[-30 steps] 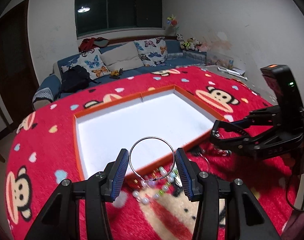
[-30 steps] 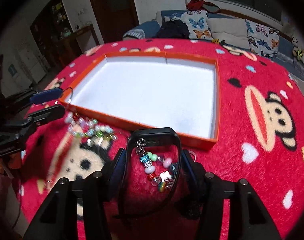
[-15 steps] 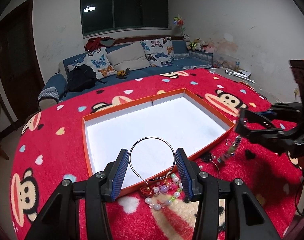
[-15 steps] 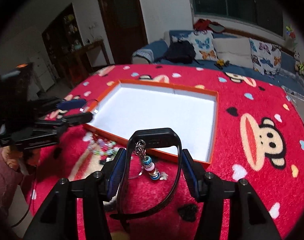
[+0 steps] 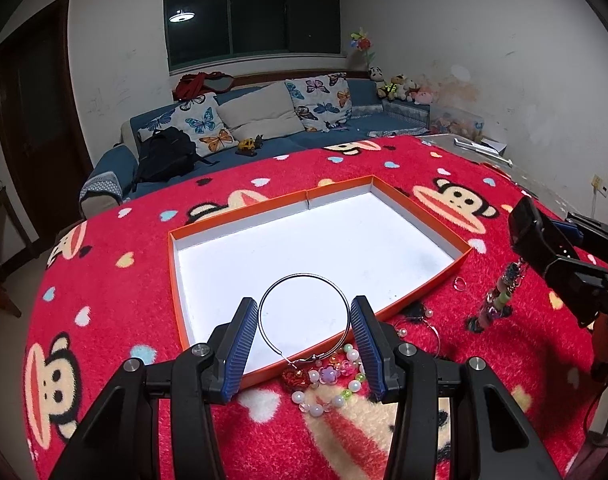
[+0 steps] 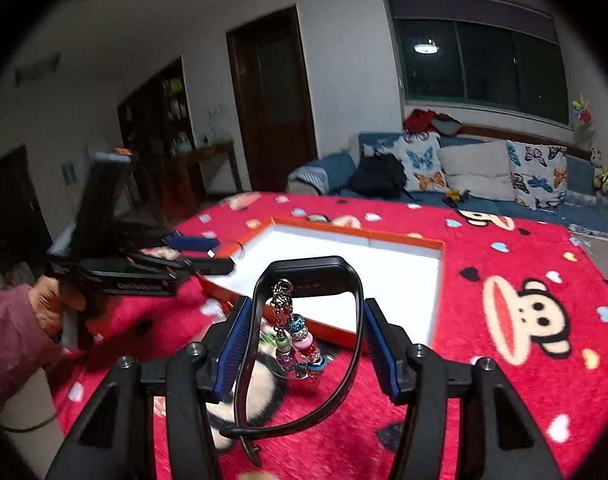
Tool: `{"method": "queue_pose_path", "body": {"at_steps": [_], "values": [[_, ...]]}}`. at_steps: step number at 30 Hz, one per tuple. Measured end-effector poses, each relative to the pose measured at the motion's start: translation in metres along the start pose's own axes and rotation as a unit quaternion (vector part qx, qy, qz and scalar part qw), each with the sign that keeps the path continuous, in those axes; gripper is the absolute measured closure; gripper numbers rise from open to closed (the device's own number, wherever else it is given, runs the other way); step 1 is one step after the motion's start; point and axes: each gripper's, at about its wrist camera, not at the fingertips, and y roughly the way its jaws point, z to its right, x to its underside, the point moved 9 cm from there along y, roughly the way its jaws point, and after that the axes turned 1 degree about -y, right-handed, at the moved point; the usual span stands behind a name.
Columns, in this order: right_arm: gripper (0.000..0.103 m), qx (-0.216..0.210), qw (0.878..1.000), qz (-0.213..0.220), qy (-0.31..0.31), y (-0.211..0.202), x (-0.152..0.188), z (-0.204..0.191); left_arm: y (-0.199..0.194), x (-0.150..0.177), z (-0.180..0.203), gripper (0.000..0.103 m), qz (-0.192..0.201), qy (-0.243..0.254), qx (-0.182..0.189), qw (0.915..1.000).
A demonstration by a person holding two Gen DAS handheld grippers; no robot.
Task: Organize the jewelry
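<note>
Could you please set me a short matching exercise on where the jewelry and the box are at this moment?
Things:
1. hoop
2. black band
3. charm bracelet
4. box

Places or states:
A. lies on the red cloth, nothing inside
B. held between the left gripper fingers
C. dangles from the black band
D. held between the right gripper fingers

Pairs: 1-B, 2-D, 3-C, 4-A
</note>
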Motion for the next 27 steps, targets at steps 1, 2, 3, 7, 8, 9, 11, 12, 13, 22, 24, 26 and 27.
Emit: {"method": "queue_pose_path", "body": {"at_steps": [1, 2, 3, 7, 8, 9, 11, 12, 13, 22, 24, 26, 27], "values": [[0.042, -0.008, 1.0, 0.017, -0.002, -0.004, -0.003, -0.002, 0.0, 0.0, -0.001, 0.051, 0.0, 0.001, -0.001, 1.0], [0.042, -0.016, 0.999, 0.03, -0.003, -0.007, -0.005, -0.005, 0.0, 0.0, -0.001, 0.051, 0.0, 0.001, 0.0, 1.0], [0.042, -0.019, 0.999, 0.04, -0.005, -0.01, -0.008, -0.007, 0.0, -0.001, -0.001, 0.051, 0.0, 0.002, 0.0, 1.0], [0.041, -0.01, 1.0, 0.017, 0.006, 0.001, -0.003, -0.003, 0.0, -0.002, 0.0, 0.051, 0.0, 0.0, -0.001, 1.0], [0.041, -0.013, 1.0, 0.008, 0.014, 0.004, 0.001, -0.002, 0.0, -0.002, 0.0, 0.051, -0.001, 0.0, 0.0, 1.0], [0.041, -0.013, 1.0, -0.002, 0.019, 0.007, 0.005, 0.0, 0.001, -0.002, 0.0, 0.051, -0.001, 0.0, 0.0, 1.0], [0.041, -0.002, 0.999, -0.036, 0.016, 0.016, 0.015, 0.004, 0.002, -0.001, 0.001, 0.051, -0.002, 0.002, -0.002, 1.0], [0.041, 0.006, 0.998, -0.061, 0.012, 0.022, 0.022, 0.006, 0.003, -0.001, 0.001, 0.051, -0.004, 0.002, -0.002, 1.0], [0.041, 0.008, 0.997, -0.074, 0.011, 0.024, 0.027, 0.008, 0.004, 0.0, 0.002, 0.051, -0.005, 0.001, -0.001, 1.0], [0.039, 0.0, 0.985, -0.168, 0.023, 0.045, 0.057, 0.013, 0.013, 0.01, 0.003, 0.051, -0.013, -0.002, 0.002, 0.9999], [0.038, -0.002, 0.984, -0.175, 0.02, 0.047, 0.057, 0.012, 0.015, 0.012, 0.003, 0.052, -0.016, -0.004, 0.002, 0.9999], [0.037, -0.004, 0.983, -0.182, 0.021, 0.051, 0.06, 0.008, 0.017, 0.014, 0.001, 0.051, -0.018, -0.008, 0.003, 0.9998], [0.035, -0.004, 0.982, -0.187, 0.02, 0.052, 0.061, 0.007, 0.017, 0.014, 0.0, 0.051, -0.018, -0.01, 0.003, 0.9998]]}}
